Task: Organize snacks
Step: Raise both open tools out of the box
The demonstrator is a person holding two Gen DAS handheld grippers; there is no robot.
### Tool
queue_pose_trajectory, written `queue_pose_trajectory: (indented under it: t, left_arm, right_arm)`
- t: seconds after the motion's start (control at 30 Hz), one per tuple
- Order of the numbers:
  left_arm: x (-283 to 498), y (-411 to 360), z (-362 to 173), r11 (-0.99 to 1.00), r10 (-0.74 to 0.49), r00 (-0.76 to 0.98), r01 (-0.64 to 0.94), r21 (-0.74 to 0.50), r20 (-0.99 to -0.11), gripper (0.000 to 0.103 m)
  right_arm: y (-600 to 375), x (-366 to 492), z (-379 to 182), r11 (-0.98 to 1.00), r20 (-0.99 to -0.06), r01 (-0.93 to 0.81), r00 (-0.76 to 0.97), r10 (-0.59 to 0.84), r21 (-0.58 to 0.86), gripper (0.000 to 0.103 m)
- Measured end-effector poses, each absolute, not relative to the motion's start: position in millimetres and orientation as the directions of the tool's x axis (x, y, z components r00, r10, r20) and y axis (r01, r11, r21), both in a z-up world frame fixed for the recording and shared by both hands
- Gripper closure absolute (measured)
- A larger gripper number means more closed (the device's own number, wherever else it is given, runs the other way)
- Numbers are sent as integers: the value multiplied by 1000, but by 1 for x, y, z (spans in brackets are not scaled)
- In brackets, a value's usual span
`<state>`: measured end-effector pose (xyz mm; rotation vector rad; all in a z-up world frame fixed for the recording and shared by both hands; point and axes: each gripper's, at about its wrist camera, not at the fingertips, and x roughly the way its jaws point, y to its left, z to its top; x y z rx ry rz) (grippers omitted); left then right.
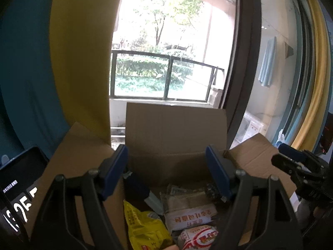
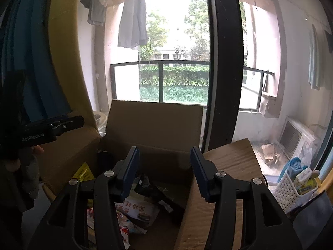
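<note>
Left wrist view: left gripper (image 1: 166, 166) is hanging spread wide and empty over one cardboard box (image 1: 177, 125) holding one yellow packet (image 1: 143, 227) and two white packets (image 1: 190, 217). Right gripper (image 2: 165, 164) is likewise gaping, gripping nothing.

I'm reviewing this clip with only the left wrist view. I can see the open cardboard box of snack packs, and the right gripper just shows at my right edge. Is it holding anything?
Observer: No. In the right wrist view the right gripper has its fingers spread, with nothing between them, over the cardboard box.
Operator: Is anything beyond the box's right flap?
Observer: A white basket stands there, with a yellow-green carton in it.
Operator: What does the left gripper look like from that side?
Observer: The left gripper shows side-on at the left edge, with "GenRobot.AI" lettered on its body.
</note>
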<state>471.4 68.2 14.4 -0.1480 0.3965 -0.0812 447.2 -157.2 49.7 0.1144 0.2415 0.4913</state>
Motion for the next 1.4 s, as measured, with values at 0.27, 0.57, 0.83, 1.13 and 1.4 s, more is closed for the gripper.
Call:
queue_pose_trajectory:
  t: [0.27,0.57,0.83,1.13,1.4]
  left_arm:
    - [447,60,22,989,-108,917,59,-137,-385,25]
    - [400,57,38,990,-103,933,61,-131,-346,24]
    - [354,44,50,990,-125,946,99,-100,-298,24]
    - [312,37,52,984,-159,948,130,-120,-275,24]
    - [277,33,44,979,-187,941,154,-136,-281,24]
  right_arm:
    - [-166,432,62,865,-159,-469,854,496,177,49]
    - [-154,405,72,842,-127,-517,834,536,157,49]
    - [-149,369,76,822,-140,-550,811,568,146,49]
    - [-158,322,77,833,-145,-536,821,552,133,49]
    - [-157,287,62,834,-181,-536,814,552,133,49]
